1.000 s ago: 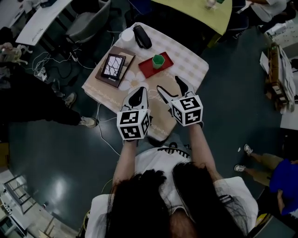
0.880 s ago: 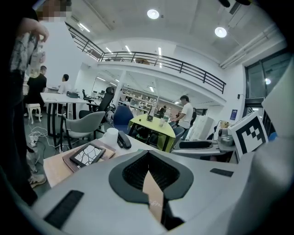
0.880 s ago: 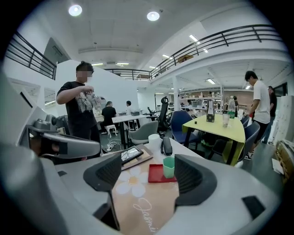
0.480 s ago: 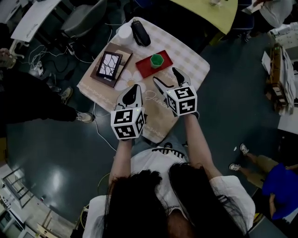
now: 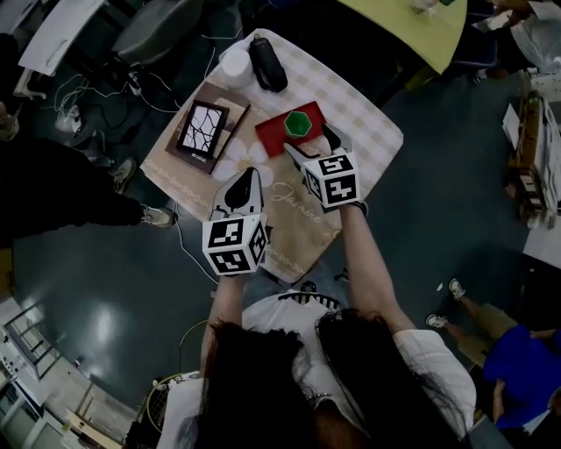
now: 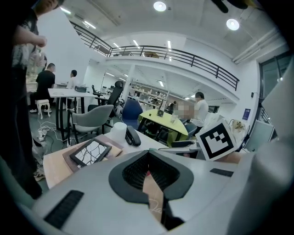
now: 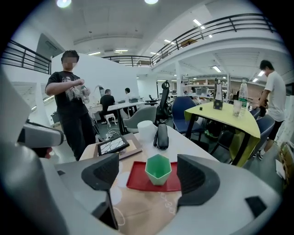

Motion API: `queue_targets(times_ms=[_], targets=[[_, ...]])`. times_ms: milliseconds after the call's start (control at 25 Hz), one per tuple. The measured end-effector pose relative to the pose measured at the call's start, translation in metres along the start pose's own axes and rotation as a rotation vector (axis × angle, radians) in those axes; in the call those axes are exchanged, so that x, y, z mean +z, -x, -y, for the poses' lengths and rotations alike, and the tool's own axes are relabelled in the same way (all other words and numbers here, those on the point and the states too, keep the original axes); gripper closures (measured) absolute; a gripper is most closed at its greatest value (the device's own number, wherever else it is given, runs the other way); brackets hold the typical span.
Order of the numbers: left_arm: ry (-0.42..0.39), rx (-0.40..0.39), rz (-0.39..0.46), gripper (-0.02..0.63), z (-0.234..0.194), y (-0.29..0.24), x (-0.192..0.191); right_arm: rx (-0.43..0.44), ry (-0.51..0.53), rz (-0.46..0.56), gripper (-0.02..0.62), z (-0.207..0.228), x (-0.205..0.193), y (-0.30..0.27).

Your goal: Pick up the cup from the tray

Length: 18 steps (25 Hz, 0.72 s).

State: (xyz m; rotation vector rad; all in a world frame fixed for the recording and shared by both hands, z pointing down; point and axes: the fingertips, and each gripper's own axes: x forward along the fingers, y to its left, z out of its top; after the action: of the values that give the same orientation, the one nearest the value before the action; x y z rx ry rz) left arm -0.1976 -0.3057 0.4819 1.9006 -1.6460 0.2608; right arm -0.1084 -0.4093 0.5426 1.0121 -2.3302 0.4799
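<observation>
A green hexagonal cup [image 5: 299, 124] stands upright on a red tray [image 5: 272, 134] on the small cloth-covered table. My right gripper [image 5: 313, 144] is open at the tray's near edge, just short of the cup and not touching it. Its jaws have just been opening wider with nothing gripped. In the right gripper view the cup [image 7: 158, 169] and the tray [image 7: 136, 181] lie ahead, framed by the two pads of that gripper [image 7: 150, 177]. My left gripper [image 5: 246, 180] is shut and empty over the cloth, to the left of the tray. In its own view that gripper [image 6: 149, 176] shows pads that meet.
A tablet [image 5: 202, 130] lies on a brown board left of the tray. A black case [image 5: 267, 63] and a white cylinder [image 5: 237, 63] sit at the table's far side. Cables trail on the floor at left, beside a standing person [image 5: 53, 188]. A yellow table [image 5: 412, 26] stands beyond.
Both grippers have moved forward over the table toward the tray, the right one farther. Its fingertips have reached the tray's near edge.
</observation>
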Motion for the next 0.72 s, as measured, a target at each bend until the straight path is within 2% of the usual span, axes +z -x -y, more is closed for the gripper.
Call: queue_targets(times_ms=[240,400,640,720], targets=[[0.018,0.049,-0.019,0.601,-0.016,-0.013,-0.003,0.007,0.002,-0.070,0.218,0.014,-0.016,-0.032],[0.019,0.061,-0.022,0.601,-0.019,-0.020,-0.003,0.028,-0.015,-0.114,0.218,0.018,-0.025,-0.054],[0.050,0.068,-0.029,0.601,-0.023,-0.024,-0.006,0.040,0.019,-0.171,0.218,0.018,-0.034,-0.076],[0.035,0.079,-0.037,0.601,-0.025,-0.025,-0.008,0.037,0.016,-0.180,0.218,0.018,-0.035,-0.082]])
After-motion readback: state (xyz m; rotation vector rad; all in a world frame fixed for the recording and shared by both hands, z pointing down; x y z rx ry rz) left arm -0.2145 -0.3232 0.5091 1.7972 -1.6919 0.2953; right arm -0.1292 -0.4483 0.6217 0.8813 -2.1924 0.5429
